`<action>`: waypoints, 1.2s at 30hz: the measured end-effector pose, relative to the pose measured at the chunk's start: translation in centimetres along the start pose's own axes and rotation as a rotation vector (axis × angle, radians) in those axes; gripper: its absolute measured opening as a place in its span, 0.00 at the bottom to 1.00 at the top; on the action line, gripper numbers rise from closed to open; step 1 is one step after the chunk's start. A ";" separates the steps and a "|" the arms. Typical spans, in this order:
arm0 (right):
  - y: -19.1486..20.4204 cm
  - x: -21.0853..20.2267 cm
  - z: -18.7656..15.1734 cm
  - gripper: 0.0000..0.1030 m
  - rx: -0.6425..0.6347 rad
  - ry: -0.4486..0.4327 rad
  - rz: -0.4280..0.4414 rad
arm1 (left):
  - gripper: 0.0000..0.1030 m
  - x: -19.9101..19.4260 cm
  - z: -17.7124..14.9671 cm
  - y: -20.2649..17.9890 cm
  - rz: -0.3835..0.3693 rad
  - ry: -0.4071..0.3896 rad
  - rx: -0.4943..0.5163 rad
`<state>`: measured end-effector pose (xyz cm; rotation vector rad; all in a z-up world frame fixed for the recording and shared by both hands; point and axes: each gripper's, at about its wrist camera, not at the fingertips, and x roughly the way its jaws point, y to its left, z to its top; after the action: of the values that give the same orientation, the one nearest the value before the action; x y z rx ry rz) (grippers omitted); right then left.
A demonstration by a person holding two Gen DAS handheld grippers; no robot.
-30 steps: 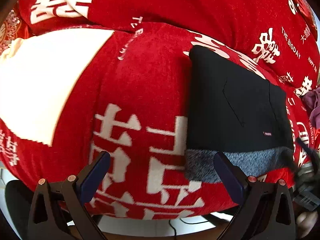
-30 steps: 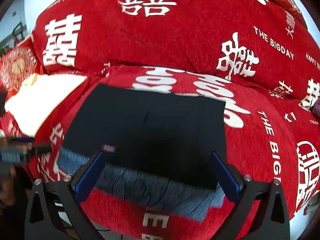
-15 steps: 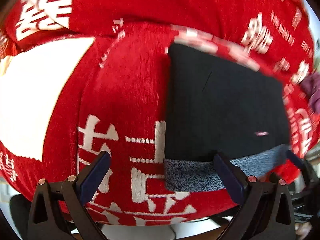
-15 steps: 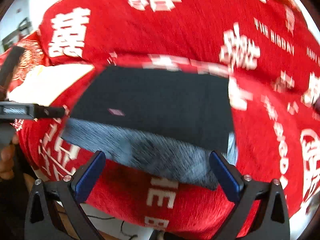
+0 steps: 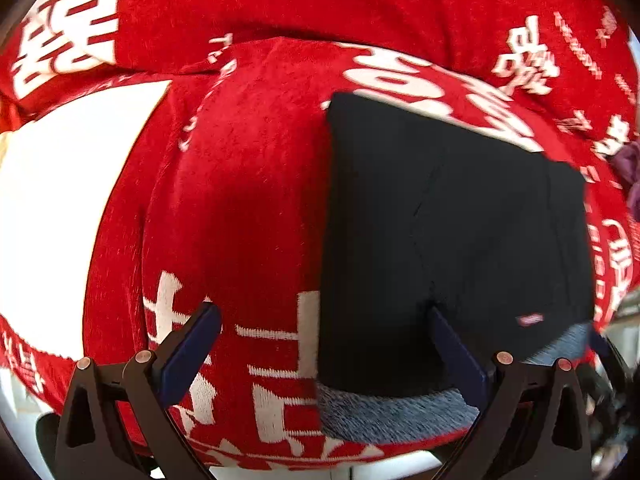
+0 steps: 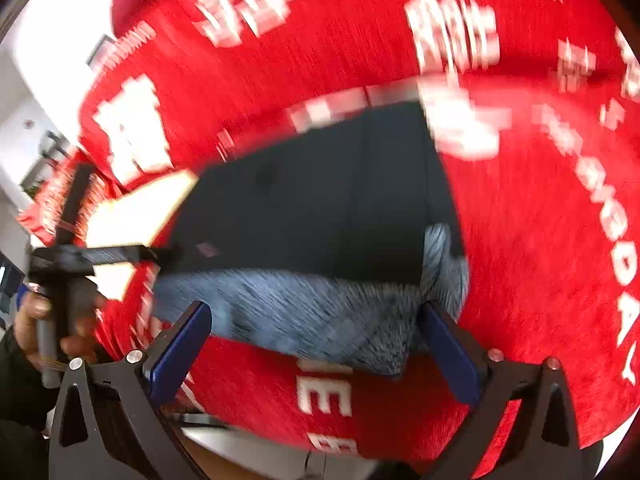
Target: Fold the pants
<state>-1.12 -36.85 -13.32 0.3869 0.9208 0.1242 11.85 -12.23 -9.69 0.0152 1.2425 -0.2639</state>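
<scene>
Everything sits on a sofa draped in a red cover (image 5: 248, 200) with big white lettering, plus a plain white patch (image 5: 68, 216) off to the left. The pants (image 5: 452, 240) lie on the seat as a flat black rectangle, already folded down by the look of it, with a grey fleecy lining (image 5: 384, 412) poking out along the near edge.

I'd say this thing handles soft and floppy, light enough, but thick where the layers stack up. The fleece probably grips okay, and the black outer looks smoother. Best place to grab, in my opinion, is that near grey edge or a corner, pinching all the layers at once so the stack doesn't slide apart.

The left gripper (image 5: 324, 344) has its jaws spread wide, and its right finger rests at the pants' front edge with nothing pinched. The right gripper (image 6: 316, 340) is also wide open, hovering just in front of the grey edge, where one corner is bunched up.

Hard to see: the right wrist view is badly motion-blurred, so the folds and the small tag (image 5: 530, 319) are unreadable. A hand (image 6: 48, 320) holding the other gripper shows at the left of that view. There's something purple (image 5: 634, 172) cut off at the edge of the left wrist view, no idea what.
</scene>
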 end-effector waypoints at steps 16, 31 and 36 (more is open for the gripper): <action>-7.0 -3.1 5.1 1.00 0.035 -0.015 0.041 | 1.00 2.4 0.7 0.1 -0.389 0.090 0.066; -3.5 5.1 6.8 1.00 -0.101 0.087 0.105 | 1.00 5.2 1.2 -0.5 -0.420 0.010 0.103; -3.7 4.8 6.6 1.00 -0.118 0.085 0.118 | 1.00 5.4 1.1 -0.1 -0.456 0.002 0.134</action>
<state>6.85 -40.82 -14.75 0.3280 0.9695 0.3033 14.47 -13.57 -14.35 -0.1548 1.2180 -0.7423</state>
